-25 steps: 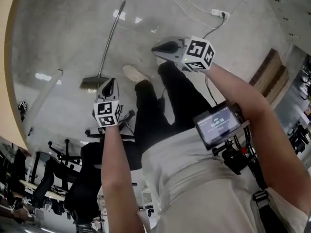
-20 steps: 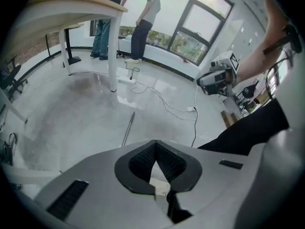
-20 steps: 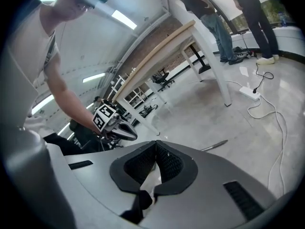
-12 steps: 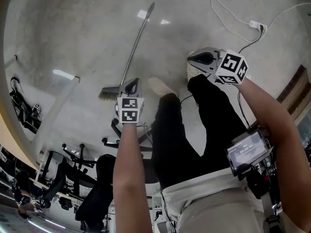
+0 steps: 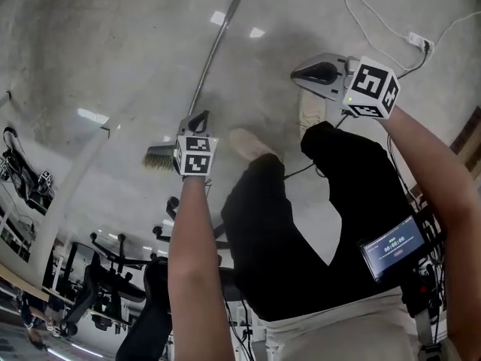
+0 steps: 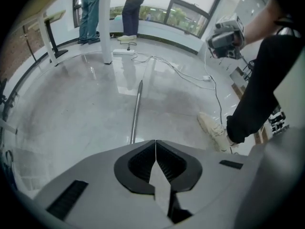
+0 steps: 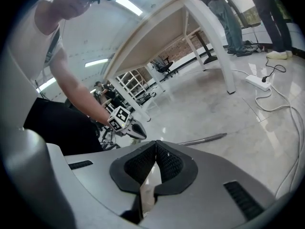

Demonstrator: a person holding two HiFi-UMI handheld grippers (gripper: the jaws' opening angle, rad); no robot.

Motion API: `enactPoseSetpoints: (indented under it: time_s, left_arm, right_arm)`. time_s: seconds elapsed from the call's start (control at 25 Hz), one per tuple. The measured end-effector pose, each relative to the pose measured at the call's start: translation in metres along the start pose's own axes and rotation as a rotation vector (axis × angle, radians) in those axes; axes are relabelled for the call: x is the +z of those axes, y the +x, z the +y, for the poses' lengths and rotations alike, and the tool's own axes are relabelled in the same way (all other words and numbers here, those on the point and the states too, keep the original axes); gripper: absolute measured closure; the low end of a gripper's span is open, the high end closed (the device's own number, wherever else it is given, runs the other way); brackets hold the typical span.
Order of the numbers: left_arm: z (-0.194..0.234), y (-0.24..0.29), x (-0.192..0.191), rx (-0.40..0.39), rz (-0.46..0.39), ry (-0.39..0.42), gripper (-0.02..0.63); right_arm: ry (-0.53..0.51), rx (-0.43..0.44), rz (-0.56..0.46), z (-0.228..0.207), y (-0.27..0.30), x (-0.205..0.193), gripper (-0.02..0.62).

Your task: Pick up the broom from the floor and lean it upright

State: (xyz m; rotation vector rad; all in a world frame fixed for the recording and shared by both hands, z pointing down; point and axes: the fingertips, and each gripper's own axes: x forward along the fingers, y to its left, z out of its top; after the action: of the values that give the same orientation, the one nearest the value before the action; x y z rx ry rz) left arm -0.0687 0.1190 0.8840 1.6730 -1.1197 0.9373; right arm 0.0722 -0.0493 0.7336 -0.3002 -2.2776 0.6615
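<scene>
1. The broom (image 5: 213, 55) lies flat on the grey concrete floor (image 5: 113, 43), just as it does in the earlier frames. Its brush head (image 5: 159, 156) is toward the person and the tip of its metal handle points away.
2. The left gripper (image 5: 201, 117) has its fingers (image 6: 155, 144) clenched together with nothing between them. A second ago it was held higher, with its tip level with the brush head. Now it has dropped toward the floor and hangs over the low end of the broom's handle, just above the brush head. Whether it touches the handle cannot be told. In the left gripper view the handle runs straight away from the closed tips.
3. The right gripper (image 5: 295, 71) is also clenched and empty, its fingers (image 7: 156, 144) meeting at the tips. It has come down too, and stays well to the right of the broom's handle, above the person's pale shoes (image 5: 252, 143).
4. The person has bent further over the broom since the earlier frame. The black trousers now fill more of the head view, and the small screen (image 5: 391, 247) at the waist sits lower in it.
5. A white power strip (image 5: 415, 40) and its cable lie on the floor far to the right of the broom.
</scene>
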Motion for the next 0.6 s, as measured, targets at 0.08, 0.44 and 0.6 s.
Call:
enactPoseSetpoints:
  time_s: [0.08,0.44,0.6]
  left_arm:
    - [0.012,0.023,-0.003,0.024,0.008,0.038,0.597]
    - [0.049,0.086,0.004,0.049,0.091,0.064,0.594]
    - [0.075,0.121,0.019,0.106,0.090,0.079,0.517]
  right_arm:
    - [-0.013,-0.003,0.003,-0.017,0.008,-0.003,0.580]
    - [-0.068,-0.052,0.075,-0.052,-0.014,-0.011,0.580]
    - [-0.066,-0.077,0.059,-0.083,-0.013,-0.019,0.580]
